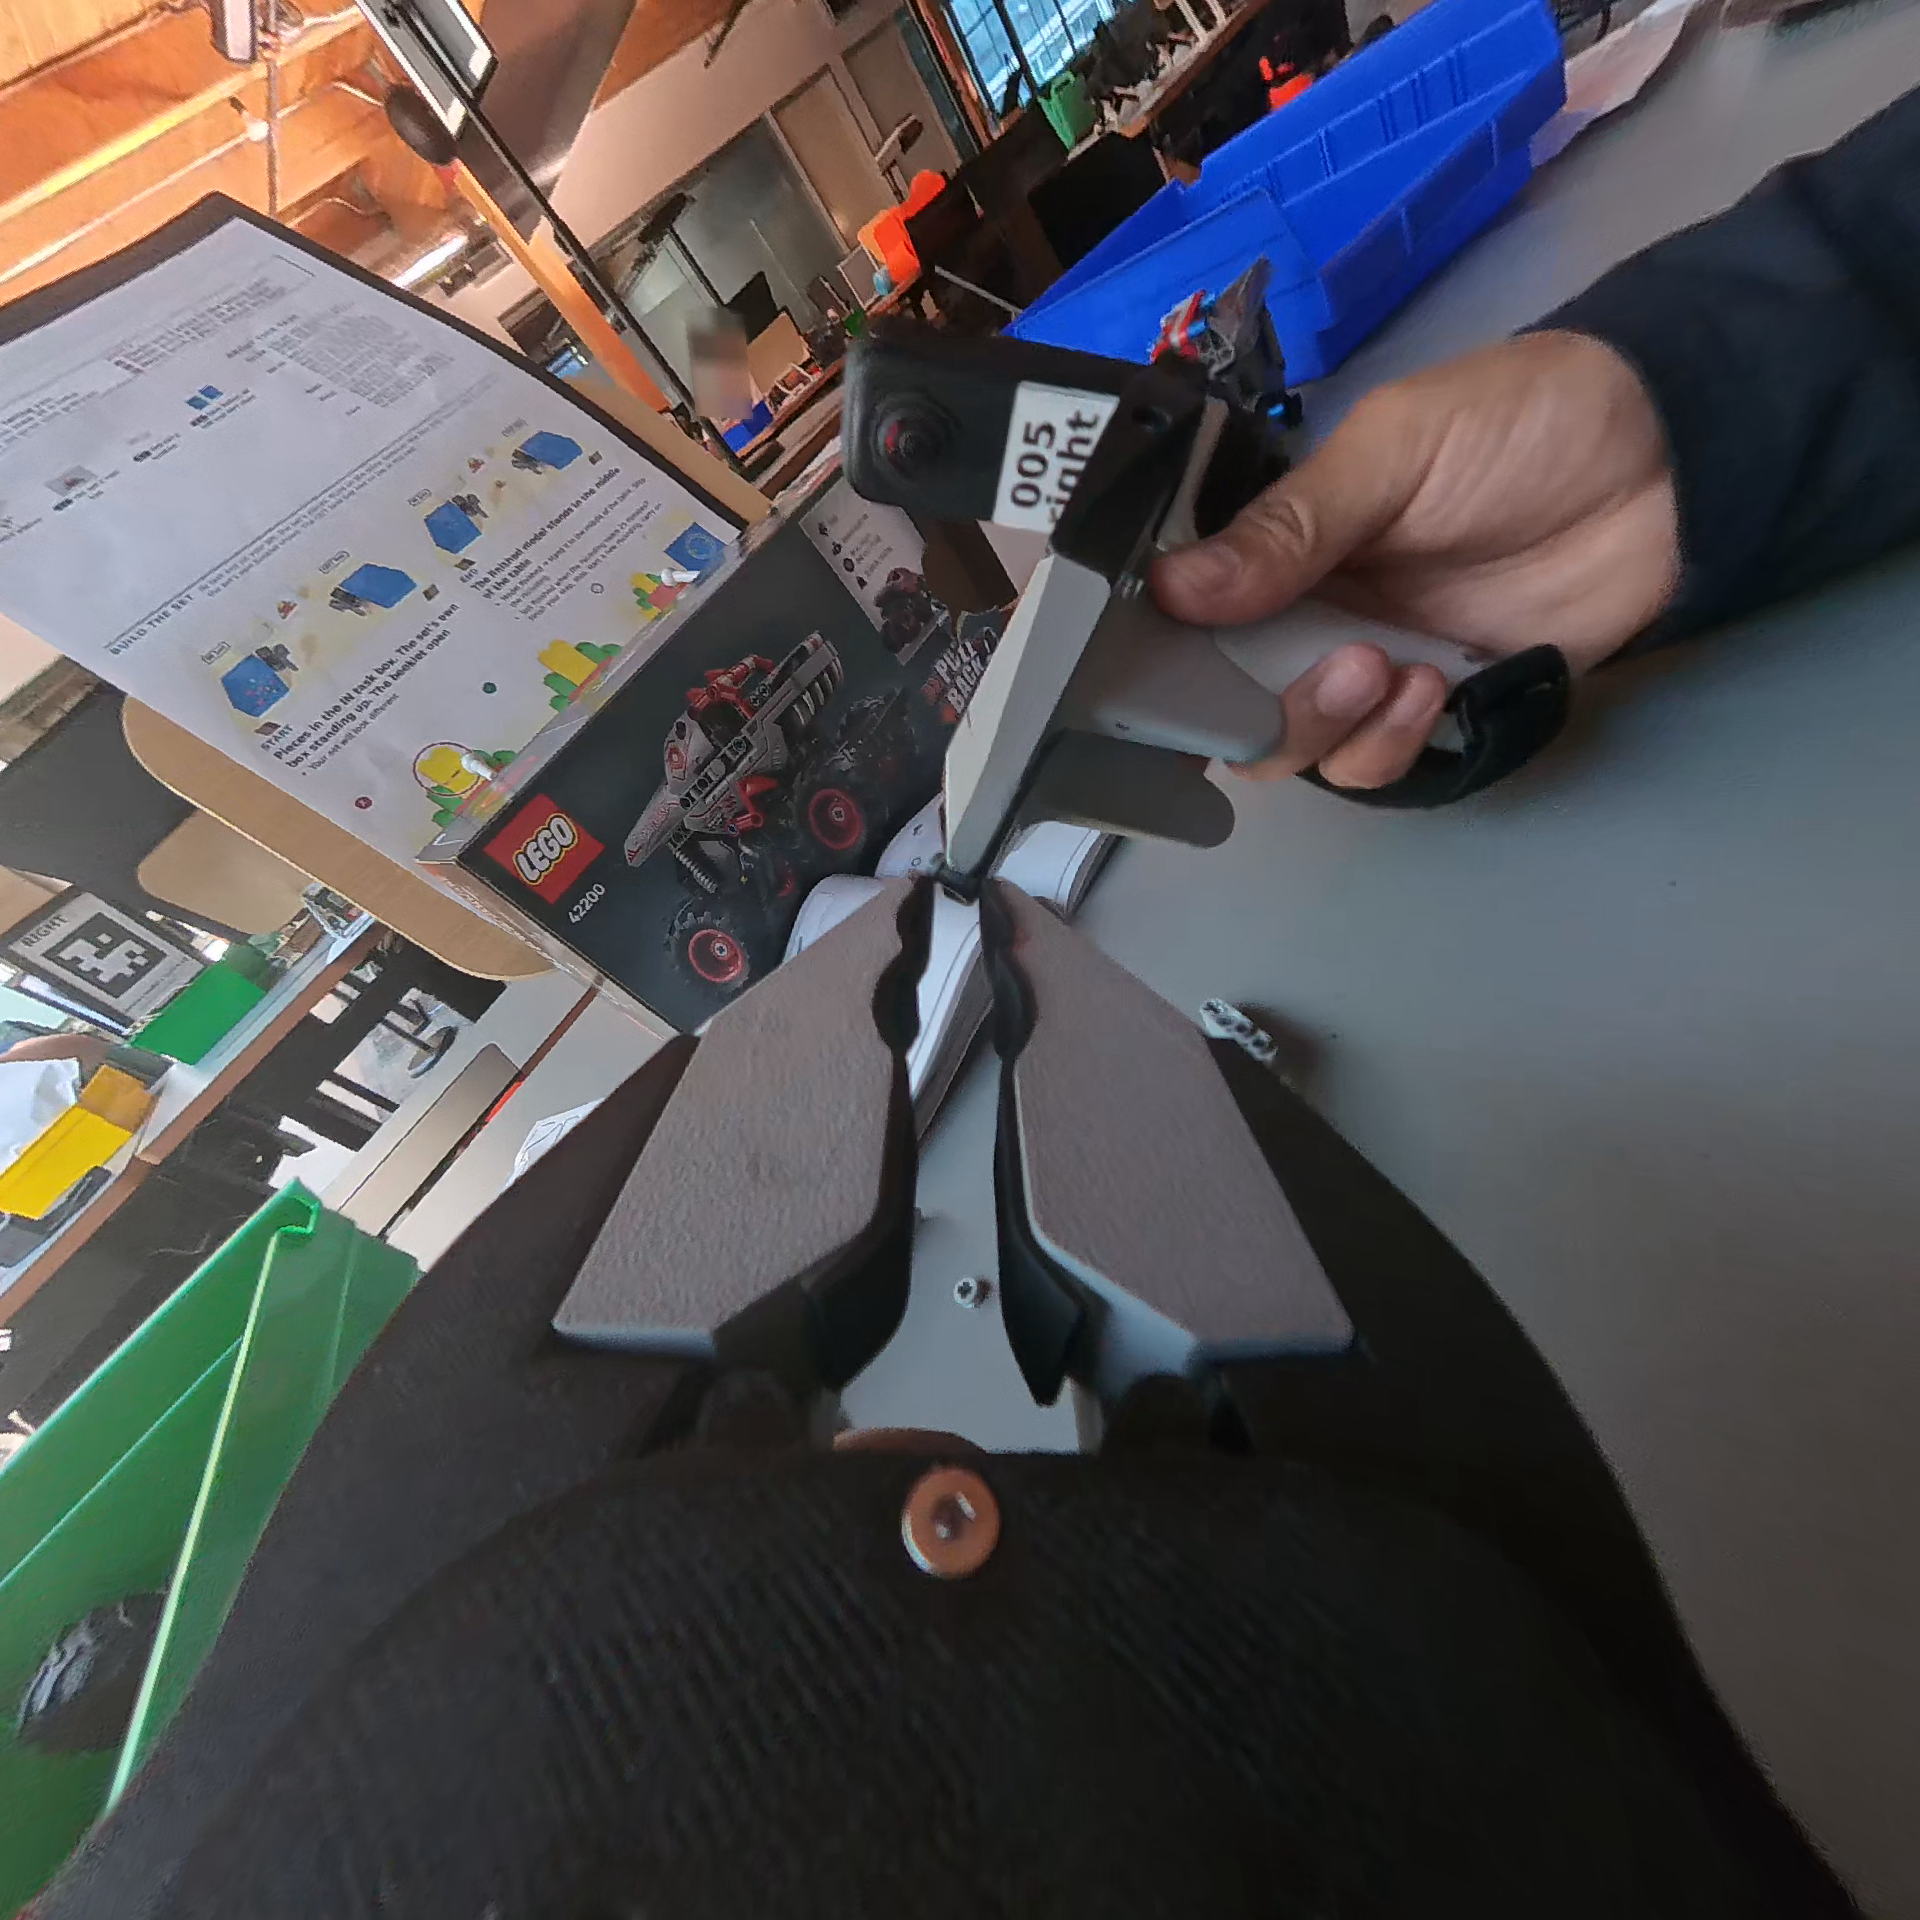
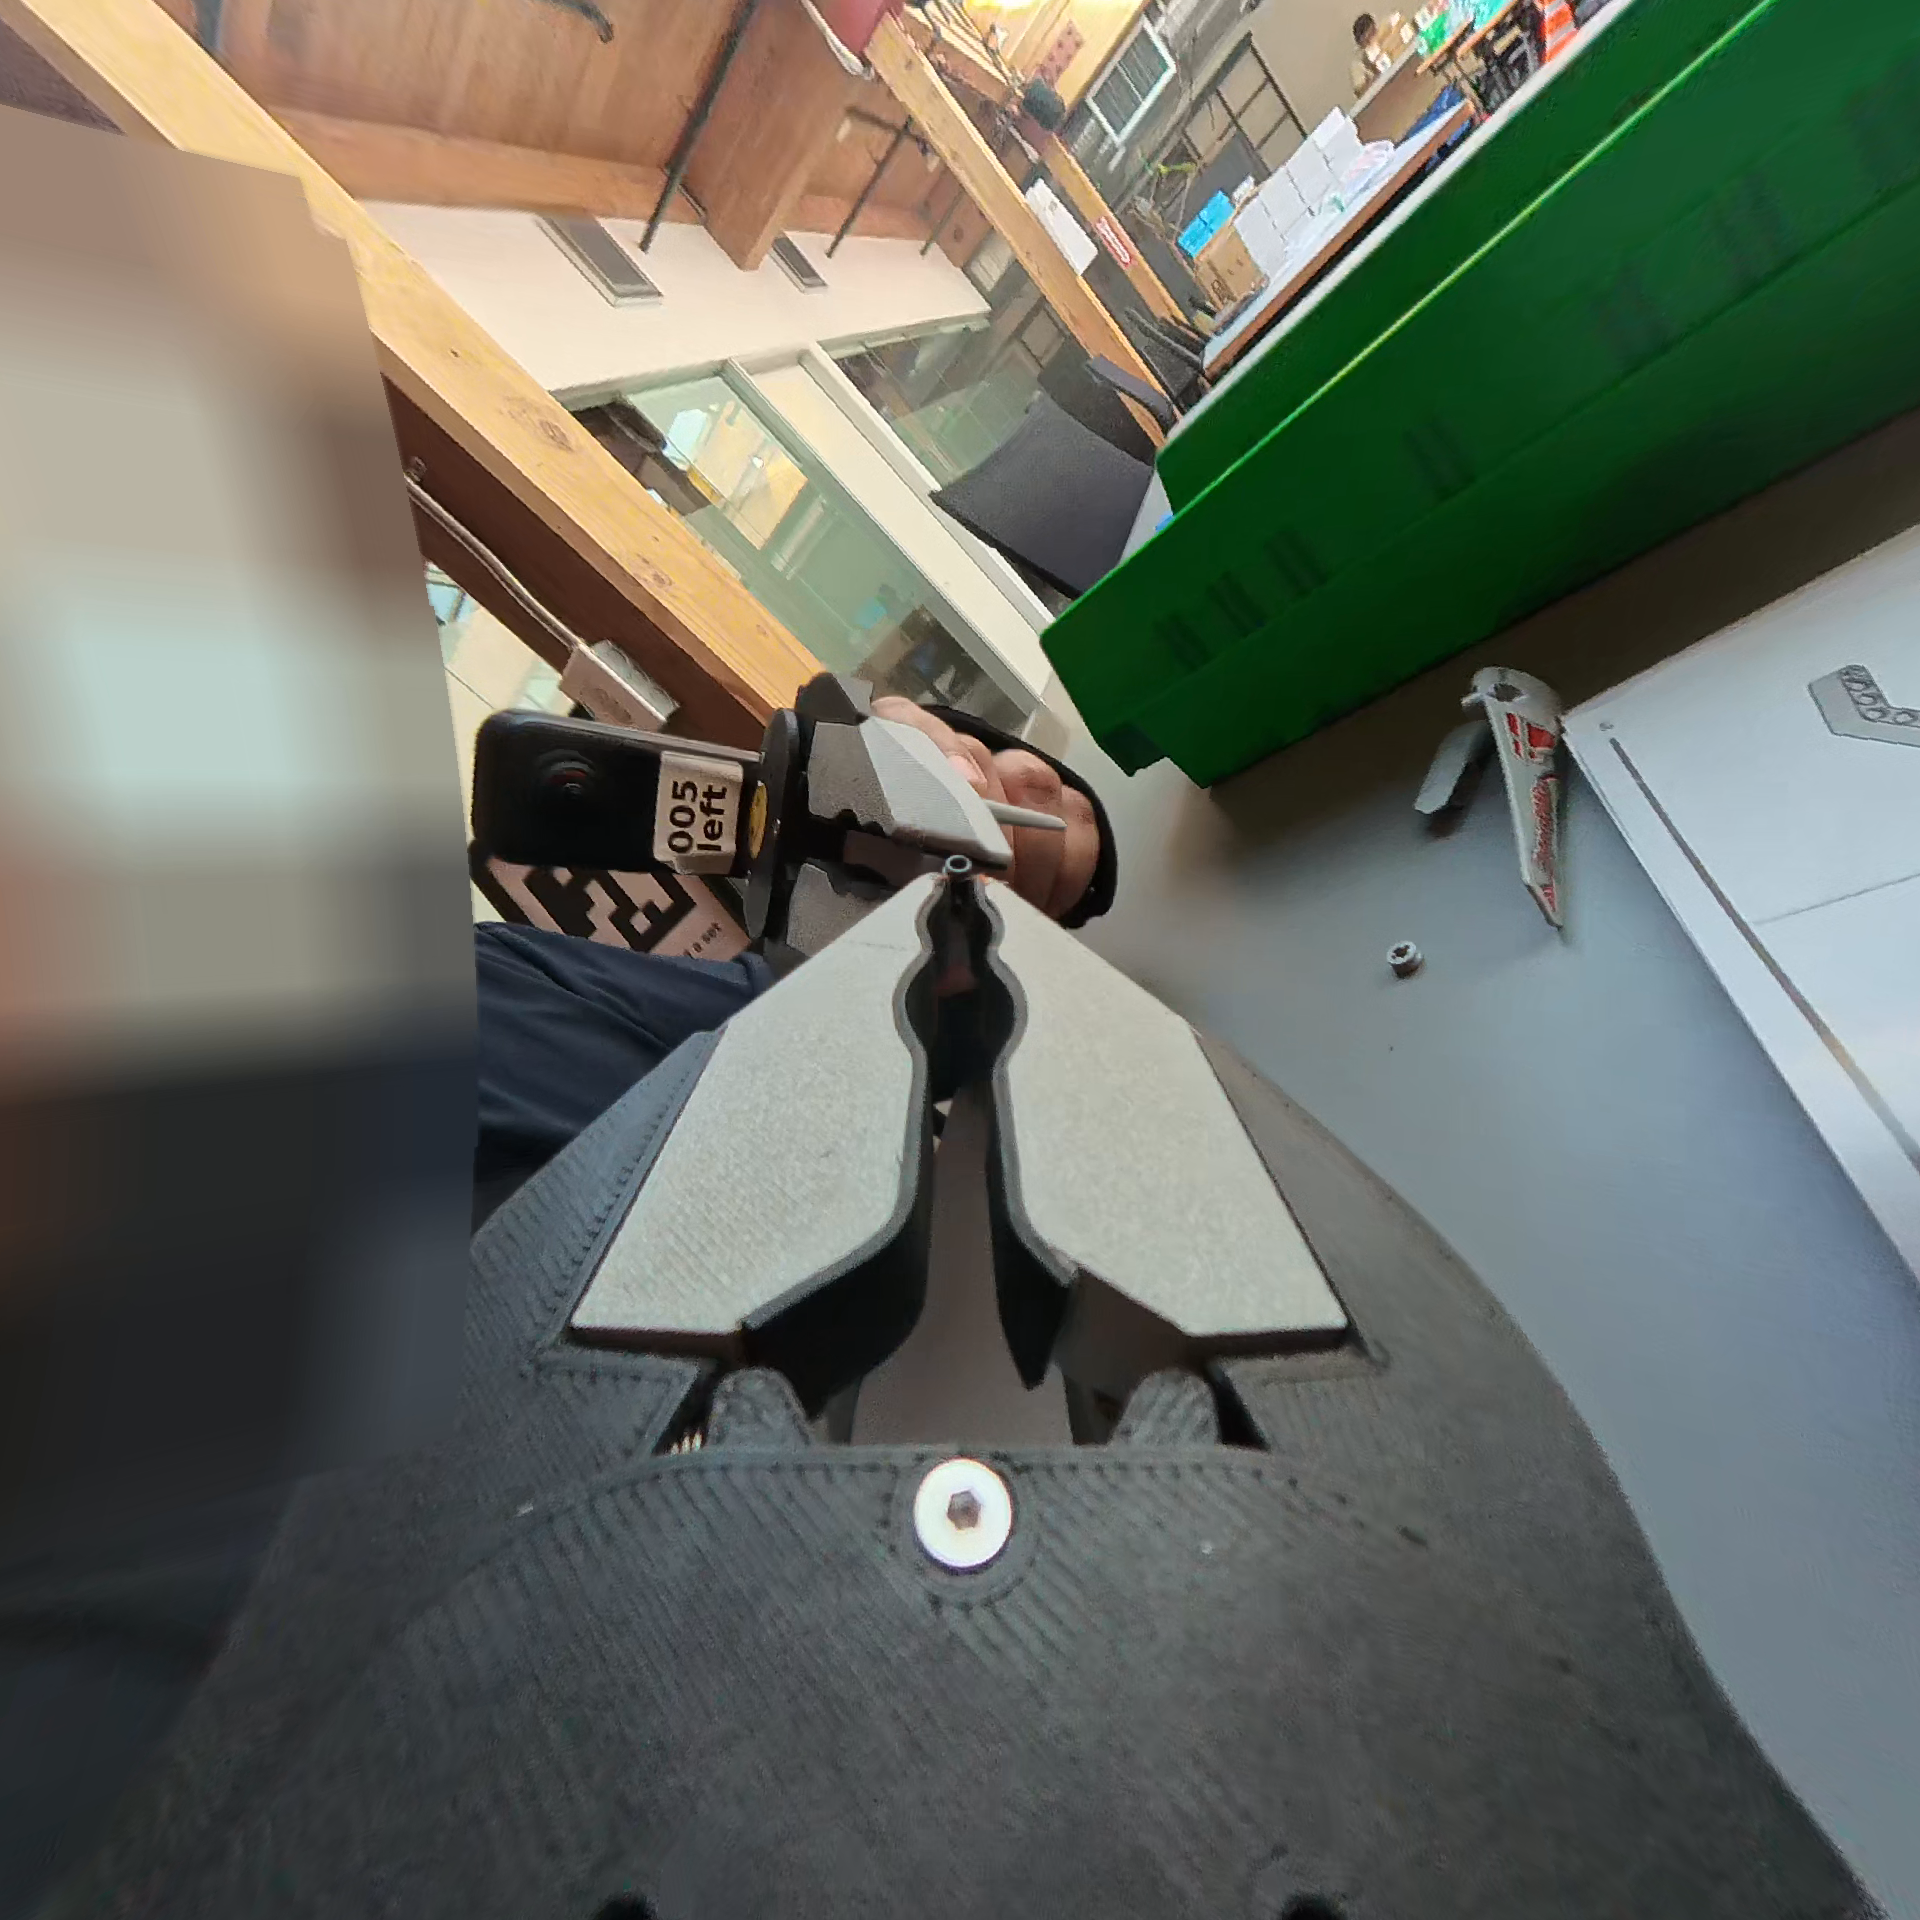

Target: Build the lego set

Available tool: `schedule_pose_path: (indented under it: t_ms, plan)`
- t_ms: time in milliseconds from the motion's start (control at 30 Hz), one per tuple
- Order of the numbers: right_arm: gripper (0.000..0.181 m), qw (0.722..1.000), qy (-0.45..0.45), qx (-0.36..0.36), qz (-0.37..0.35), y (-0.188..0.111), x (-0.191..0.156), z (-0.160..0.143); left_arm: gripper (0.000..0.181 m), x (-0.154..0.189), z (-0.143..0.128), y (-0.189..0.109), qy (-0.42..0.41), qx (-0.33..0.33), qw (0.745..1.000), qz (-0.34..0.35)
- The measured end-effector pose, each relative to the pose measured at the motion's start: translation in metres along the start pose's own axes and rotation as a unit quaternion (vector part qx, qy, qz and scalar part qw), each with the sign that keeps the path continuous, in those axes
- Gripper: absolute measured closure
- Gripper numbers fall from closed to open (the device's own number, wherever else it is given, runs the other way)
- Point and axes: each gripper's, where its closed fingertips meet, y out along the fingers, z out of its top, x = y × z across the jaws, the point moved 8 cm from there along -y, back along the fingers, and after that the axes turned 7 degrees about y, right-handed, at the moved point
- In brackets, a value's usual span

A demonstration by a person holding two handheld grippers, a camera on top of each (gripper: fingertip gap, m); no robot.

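Note:
My left gripper point(image 1: 954, 906) is held above the grey table point(image 1: 1558, 1039). In the right wrist view the left gripper point(image 2: 992, 844) is shut on a thin light-grey axle point(image 2: 1034, 821) that sticks out past its tips. My right gripper point(image 2: 958, 885) is shut on a small dark pin point(image 2: 956, 867). In the left wrist view the right gripper point(image 1: 961, 881) comes down from the upper right. Its tip sits right between my left fingertips. The dark pin and the axle end are almost touching. The axle does not show clearly in the left wrist view.
The set's box point(image 1: 727, 790) stands behind an open booklet point(image 1: 1049, 862), with an instruction sheet point(image 1: 312, 520) behind it. A blue bin point(image 1: 1351, 208) and a partly built model point(image 1: 1216, 332) are far right. A green bin point(image 2: 1507, 416) holds a wheel point(image 1: 73, 1673). A printed panel point(image 2: 1527, 790) and a small bush point(image 2: 1405, 958) lie loose. The grippers are tip to tip, or close to it.

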Motion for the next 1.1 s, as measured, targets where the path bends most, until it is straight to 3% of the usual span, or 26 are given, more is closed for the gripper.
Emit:
schedule_pose_path:
  t_ms: [200, 700, 933, 1100]
  plan:
    - [0.181, 0.997, -0.028, -0.054, -0.051, -0.002, -0.002, 0.000, 0.177, 0.004, -0.004, 0.002, 0.008, -0.003, 0.999, -0.036]
    - [0.180, 0.992, -0.018, -0.107, -0.070, -0.004, 0.010, -0.006, 0.177, 0.014, -0.012, 0.006, 0.051, -0.035, 0.995, -0.074]
    - [0.181, 0.990, -0.025, -0.107, -0.087, -0.003, 0.012, -0.008, 0.177, 0.015, -0.016, 0.007, 0.036, -0.044, 0.995, -0.078]
    - [0.181, 0.996, -0.019, -0.053, -0.075, -0.009, 0.010, 0.000, 0.174, 0.008, -0.014, 0.007, -0.010, -0.038, 0.998, -0.056]
